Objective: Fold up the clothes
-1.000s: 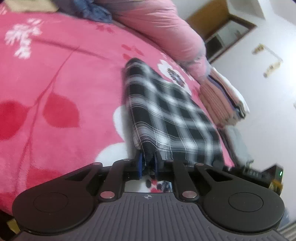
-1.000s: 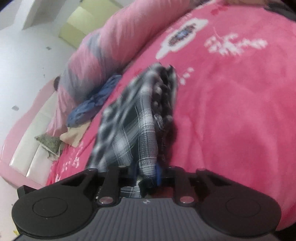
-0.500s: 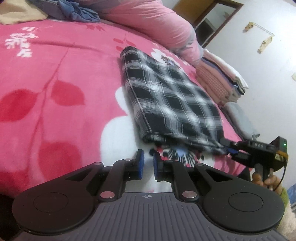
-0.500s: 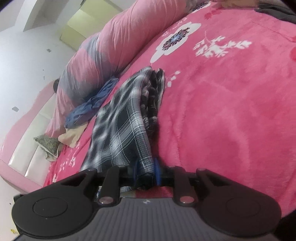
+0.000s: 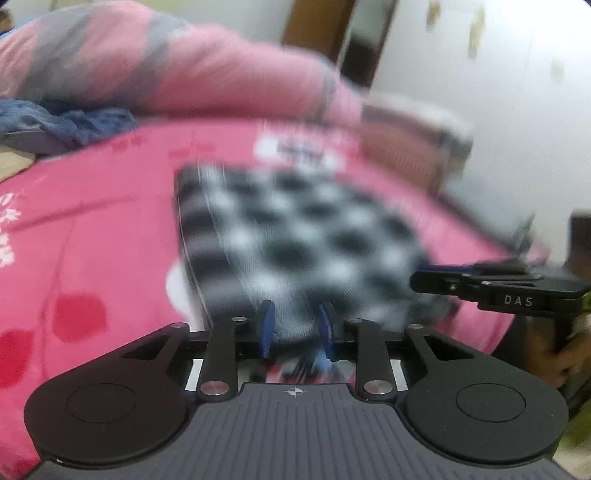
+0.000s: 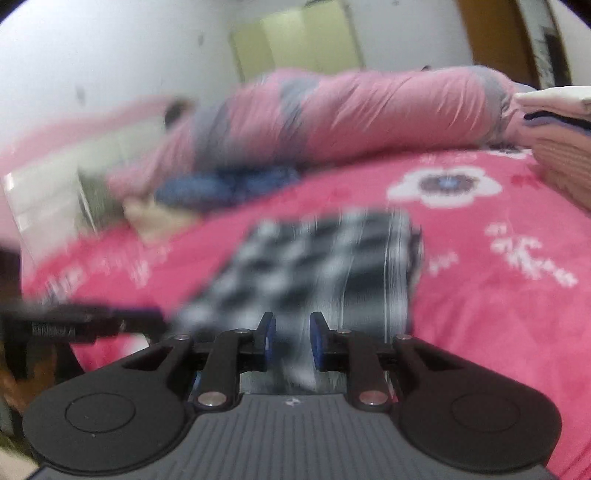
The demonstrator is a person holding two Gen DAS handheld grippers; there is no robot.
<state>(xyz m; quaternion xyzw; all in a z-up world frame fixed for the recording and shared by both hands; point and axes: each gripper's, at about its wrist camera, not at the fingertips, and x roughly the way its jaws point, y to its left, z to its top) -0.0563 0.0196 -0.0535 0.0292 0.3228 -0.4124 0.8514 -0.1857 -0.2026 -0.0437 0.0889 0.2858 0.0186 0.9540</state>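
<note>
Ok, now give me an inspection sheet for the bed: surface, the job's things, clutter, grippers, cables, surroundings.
Surface: pink floral blanket covering the bed.
Job's things: plaid garment lying folded flat on the blanket; stack of folded clothes at the bed's edge.
Clutter: blue cloth and beige cloth beside a rolled pink-grey duvet.
Grippers: left gripper has just been opening, with the plaid edge in the gap and apparently not pinched. On the right gripper, plaid cloth fills the gap between the fingers and looks gripped. Both views are blurred.
Cables: nothing seen.
Surroundings: white walls, wooden door, yellow-green cabinet.
</note>
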